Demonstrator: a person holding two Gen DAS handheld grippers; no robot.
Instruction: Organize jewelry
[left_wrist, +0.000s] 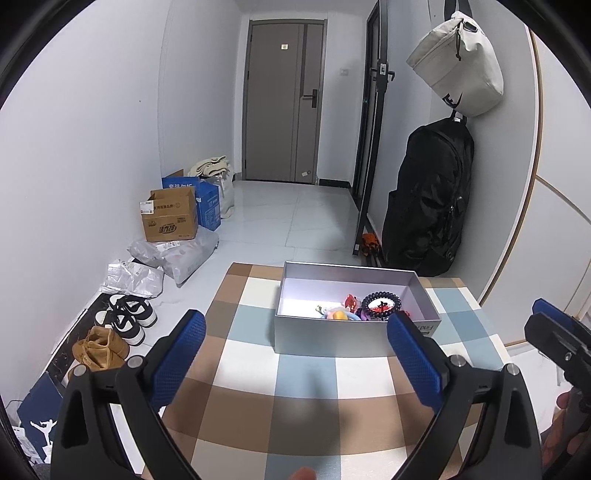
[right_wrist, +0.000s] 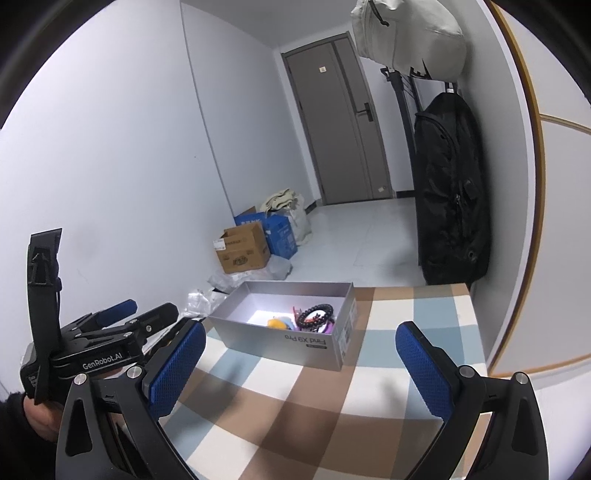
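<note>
The grey box (left_wrist: 354, 325) sits open toward the far end of the checked tablecloth (left_wrist: 295, 387), and every piece of jewelry in sight lies inside it, bunched against its right-hand end: a black bead bracelet (left_wrist: 381, 303) on top, a red trinket (left_wrist: 351, 301) just left of the bracelet, and a yellow and blue piece (left_wrist: 336, 315) nearer the box's front wall. Nothing lies loose on the cloth around the box, so I judge the sorting to be either finished or waiting on a next pick from inside. Both claws sit back from the box on its near side, which suits a pause: neither is reaching in. The left gripper (left_wrist: 295, 369) is spread wide with nothing between its blue pads, aimed straight at the box's front wall. The right gripper (right_wrist: 301, 369) is likewise released and empty, pointed at the box from its right-hand near corner. The left wrist view looks down into the box more steeply and shows the red trinket and the floor left of the table with shoes (left_wrist: 125, 317) and cardboard boxes (left_wrist: 170, 218). The right wrist view shows the printed lettering on the box's side, a purple piece (right_wrist: 325, 326) under the bracelet (right_wrist: 316, 314), and the whole left gripper (right_wrist: 110, 332) from outside, beside the box's left end.
</note>
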